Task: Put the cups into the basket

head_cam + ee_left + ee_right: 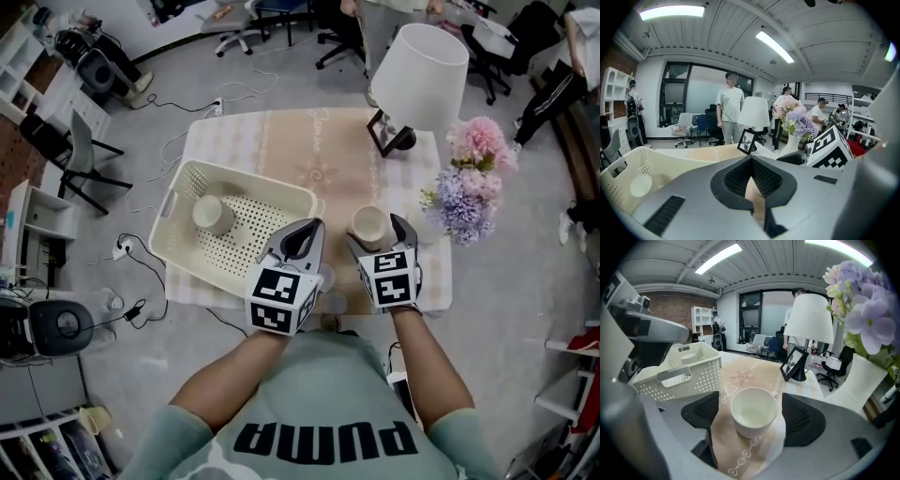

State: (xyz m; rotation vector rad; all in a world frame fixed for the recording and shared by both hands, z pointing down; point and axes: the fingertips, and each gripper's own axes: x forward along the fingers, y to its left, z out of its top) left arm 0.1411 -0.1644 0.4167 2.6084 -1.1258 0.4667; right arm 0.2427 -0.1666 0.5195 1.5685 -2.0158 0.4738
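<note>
Risk is a lopsided squeeze: your right hand-held gripper (378, 232) has its jaws apart around the cup (753, 416), lower centre of the bench (309, 141), not touching it. Close off-centre and it could skid toward the flowers (469, 183). Left hand-held gripper (302, 234) is closed and empty beside the basket (178, 202).

We see a cream basket (253, 181) pierced with rows of small dots, and a cream cup (214, 214). The other cup (753, 411) is white. The counter's cloth (319, 155) is beige with pale scrollwork and checked edges. The left hand-held gripper (312, 230) and right hand-held gripper (378, 228) are grey with black pads and black-and-white marker cubes. The flowers (473, 173) are pink and lilac.
</note>
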